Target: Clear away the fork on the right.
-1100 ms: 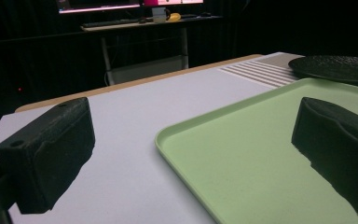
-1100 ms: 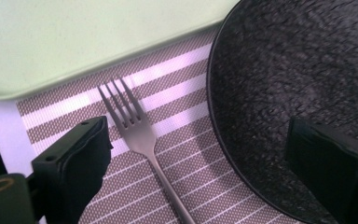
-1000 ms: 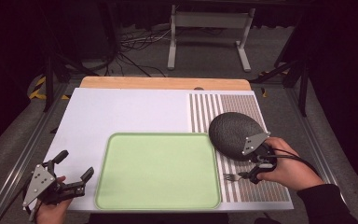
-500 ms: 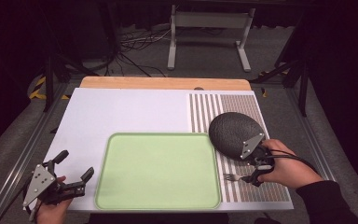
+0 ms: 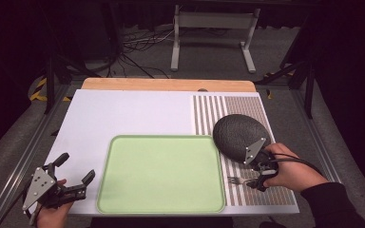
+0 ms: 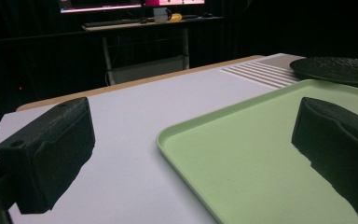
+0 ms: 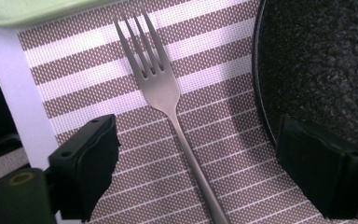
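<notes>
While the right gripper (image 7: pixel 196 172) is straddling the fork (image 7: pixel 168 107), its jaws are standing wide apart with the handle running up between them, and they have just been closing a little, though neither pad is touching the metal yet. The fork is lying flat on the striped placemat (image 7: pixel 121 60), tines pointing toward the green tray (image 7: pixel 23 11), with the black plate (image 7: pixel 321 60) just beside it on the other side. In the high view the right gripper (image 5: pixel 259 178) is sitting low over the mat, between the plate (image 5: pixel 240 135) and the near edge of the tabletop (image 5: pixel 138 111).

For a clean pick, the jaws probably need to be coming down until the pads are level with the thin handle, then squeezing across its narrow sides near the neck, so it is not tipping when lifted. One jaw is overlapping the plate's rim in the right gripper view, so it may be catching there; shifting slightly away from the plate would likely help.

The left gripper (image 5: pixel 73 178) is resting at the tabletop's near left corner, jaws wide and holding nothing, just beside the tray (image 6: pixel 261 154).
</notes>
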Action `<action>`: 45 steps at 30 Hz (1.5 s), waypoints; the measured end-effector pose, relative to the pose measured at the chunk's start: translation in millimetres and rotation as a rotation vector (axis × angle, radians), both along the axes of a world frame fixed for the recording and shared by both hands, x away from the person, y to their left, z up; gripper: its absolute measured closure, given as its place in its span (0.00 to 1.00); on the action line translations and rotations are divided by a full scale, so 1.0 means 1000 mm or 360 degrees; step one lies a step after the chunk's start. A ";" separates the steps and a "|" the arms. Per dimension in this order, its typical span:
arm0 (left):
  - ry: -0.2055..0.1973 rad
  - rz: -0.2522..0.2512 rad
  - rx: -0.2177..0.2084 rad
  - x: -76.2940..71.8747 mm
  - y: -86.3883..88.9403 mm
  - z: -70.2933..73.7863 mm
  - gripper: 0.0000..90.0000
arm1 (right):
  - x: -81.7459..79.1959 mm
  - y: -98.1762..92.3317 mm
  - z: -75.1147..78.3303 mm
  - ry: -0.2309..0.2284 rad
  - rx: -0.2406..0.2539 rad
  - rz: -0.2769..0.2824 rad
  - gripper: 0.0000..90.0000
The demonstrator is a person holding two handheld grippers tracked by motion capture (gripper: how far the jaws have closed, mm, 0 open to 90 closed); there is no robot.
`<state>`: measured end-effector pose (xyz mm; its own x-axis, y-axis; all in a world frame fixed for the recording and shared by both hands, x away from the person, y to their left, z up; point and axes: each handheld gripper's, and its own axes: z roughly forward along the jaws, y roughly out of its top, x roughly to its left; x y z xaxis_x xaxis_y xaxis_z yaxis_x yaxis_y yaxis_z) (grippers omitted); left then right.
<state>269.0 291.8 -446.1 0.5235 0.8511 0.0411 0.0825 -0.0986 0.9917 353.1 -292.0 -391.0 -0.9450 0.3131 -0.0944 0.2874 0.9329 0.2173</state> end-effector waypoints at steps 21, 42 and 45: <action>0.0001 -0.0006 -0.0003 0.000 0.000 0.000 0.00 | 0.007 0.007 -0.021 0.0180 -0.0285 0.0396 0.76; 0.0001 -0.0018 -0.0003 0.000 0.000 0.001 0.00 | 0.009 0.011 -0.024 0.0194 -0.0380 0.0536 0.95; -0.0005 -0.0012 -0.0014 -0.001 0.000 0.001 0.00 | 0.009 0.013 -0.023 0.0198 -0.0399 0.0539 0.95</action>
<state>268.4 291.5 -445.4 0.5296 0.8475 0.0355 0.0785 -0.0906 0.9928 361.8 -279.4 -414.5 -0.9994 -0.0342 -0.0070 -0.0338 0.9984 -0.0447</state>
